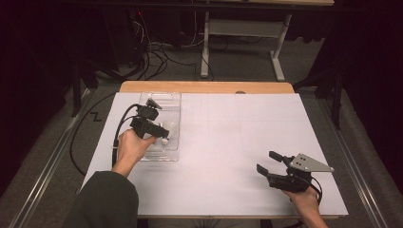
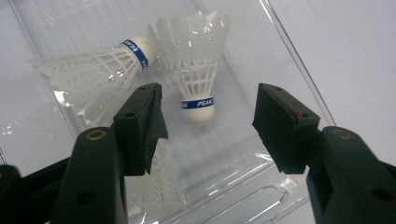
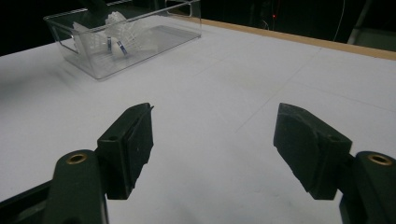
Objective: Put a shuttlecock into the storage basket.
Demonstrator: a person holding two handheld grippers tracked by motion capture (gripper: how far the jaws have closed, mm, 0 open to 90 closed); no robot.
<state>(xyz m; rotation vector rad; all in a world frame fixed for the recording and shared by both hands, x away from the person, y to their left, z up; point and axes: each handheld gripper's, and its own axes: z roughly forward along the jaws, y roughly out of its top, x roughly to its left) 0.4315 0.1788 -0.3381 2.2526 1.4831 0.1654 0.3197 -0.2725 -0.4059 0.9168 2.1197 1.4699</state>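
Note:
A clear plastic tray [image 1: 173, 102] stands at the table's far left. In the left gripper view it [image 2: 289, 51] holds white feather shuttlecocks with blue bands. One shuttlecock [image 2: 198, 70] lies with its cork toward me, a second [image 2: 98, 74] lies beside it to the left, and feathers of a third [image 2: 163, 182] show under the left jaw. My left gripper [image 1: 157, 118] hangs over the tray, open [image 2: 210, 100], its pads touching nothing. My right gripper [image 1: 267, 161] rests at the near right, open [image 3: 215, 121], with bare table between its jaws. The tray [image 3: 140, 46] shows far off in the right gripper view.
A white sheet [image 1: 237, 133] covers the table, with a wooden edge [image 1: 204, 87] at the far side. Beyond it stand another table's legs [image 1: 205, 47] and loose cables [image 1: 152, 57] on the floor. A black cable [image 1: 76, 142] trails off the table's left side.

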